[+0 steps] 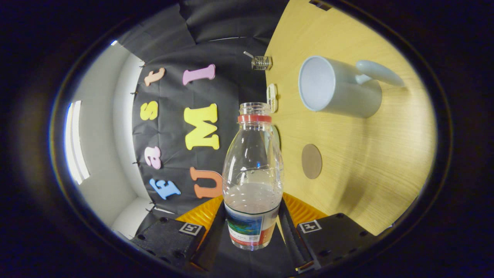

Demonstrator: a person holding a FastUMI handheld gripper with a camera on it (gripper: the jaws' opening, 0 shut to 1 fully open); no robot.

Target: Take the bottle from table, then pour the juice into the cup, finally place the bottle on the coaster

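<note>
My gripper [252, 224] is shut on a clear plastic bottle [252, 170], both fingers pressing its labelled lower part. The bottle has an open mouth with a red neck ring and holds some pale liquid low down. The whole view is rolled, so the wooden table [366, 162] stands like a wall beside the bottle. A white mug [335, 87] with a handle sits on that table beyond the bottle's mouth, its opening facing me. A round brown coaster [311, 161] lies on the table between the mug and my fingers.
A small metal-and-glass object [262, 62] and a small pale flat piece [272, 97] sit at the table's far edge by the black cloth wall. A white wall with a bright window [75, 143] lies on the bottle's other side.
</note>
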